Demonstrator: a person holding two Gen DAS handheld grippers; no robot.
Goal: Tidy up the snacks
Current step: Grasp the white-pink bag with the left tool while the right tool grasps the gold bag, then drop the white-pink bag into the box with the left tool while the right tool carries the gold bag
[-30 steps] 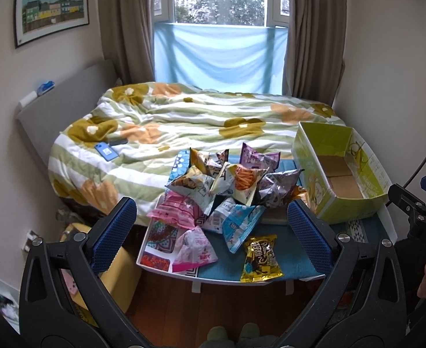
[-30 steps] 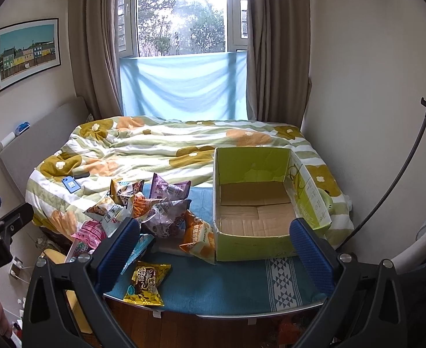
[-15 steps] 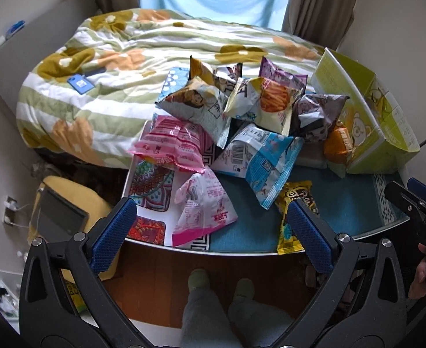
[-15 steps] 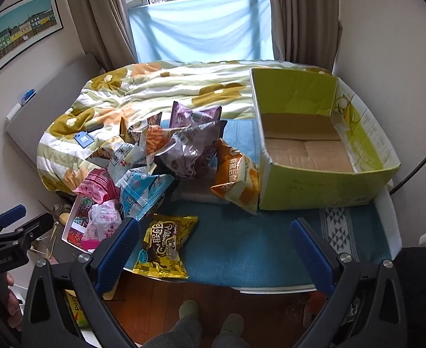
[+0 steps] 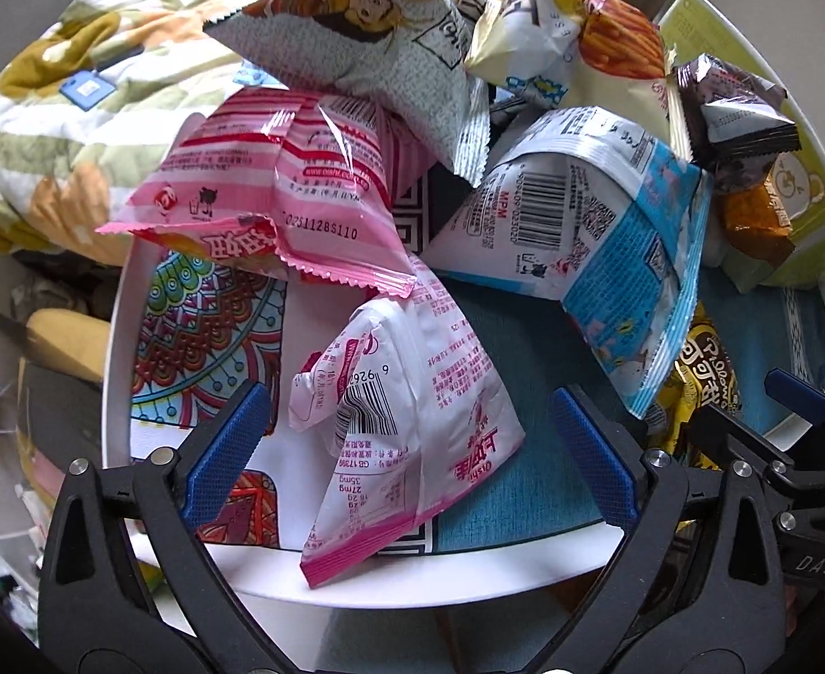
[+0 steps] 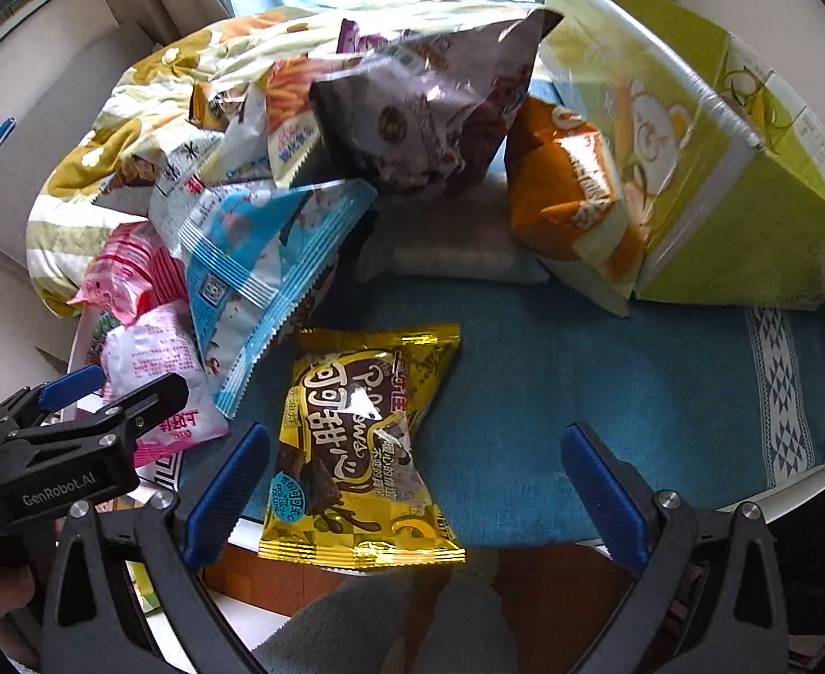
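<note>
A heap of snack bags lies on a white table with a blue cloth. My left gripper points down at it, jaws closing. A pink-and-white bag lies between the pads, which stand clear of it. My right gripper is open around a yellow chocolate bag at the front edge. Behind are a blue-and-white bag, a pink bag, a dark bag and an orange bag. The green box stands at the right.
A bed with a flowered duvet lies beyond the table. A person's grey-clad legs are below the front edge, over wooden floor. The left gripper shows at the right wrist view's left edge. A yellow thing sits left of the table.
Both grippers have dropped toward the table and tipped downward. The snack bags now fill the views, with the pink-and-white bag between the left fingers and the yellow bag between the right ones.
</note>
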